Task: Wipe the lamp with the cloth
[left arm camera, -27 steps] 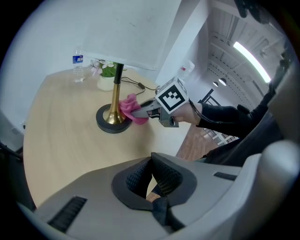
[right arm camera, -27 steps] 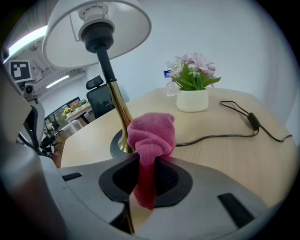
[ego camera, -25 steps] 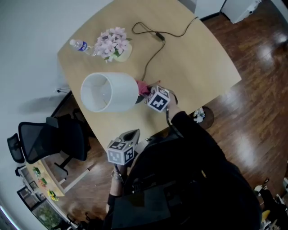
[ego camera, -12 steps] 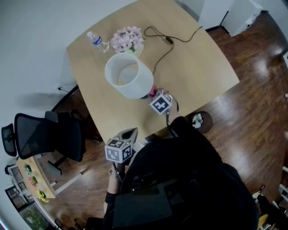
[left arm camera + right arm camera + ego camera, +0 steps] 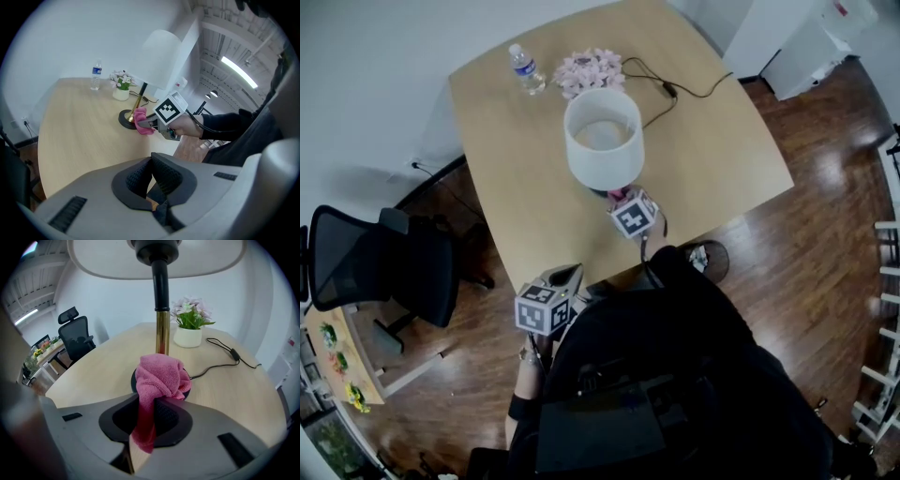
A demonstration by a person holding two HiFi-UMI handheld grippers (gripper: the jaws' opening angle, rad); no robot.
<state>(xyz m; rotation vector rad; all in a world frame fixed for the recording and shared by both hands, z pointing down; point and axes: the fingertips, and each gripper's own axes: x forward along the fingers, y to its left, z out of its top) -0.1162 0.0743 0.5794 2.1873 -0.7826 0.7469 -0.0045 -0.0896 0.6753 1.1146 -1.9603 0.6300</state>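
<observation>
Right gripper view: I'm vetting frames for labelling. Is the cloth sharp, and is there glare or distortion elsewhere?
Right gripper view: cloth sharp, dark fisheye corners. Left gripper view: ceiling light blown out, edges curved. Head view: sheen on the floor, table edges bowed.

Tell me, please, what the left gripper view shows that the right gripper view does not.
Only the left gripper view shows the water bottle, the outer wall of the white lampshade, and the right tool seen from the side in the person's hand. Only the right gripper view shows the shade's underside and an inline cord switch. Both show the pink cloth pinched in the right tool at the lamp's dark base, the brass stem, the flower pot and the table.
</observation>
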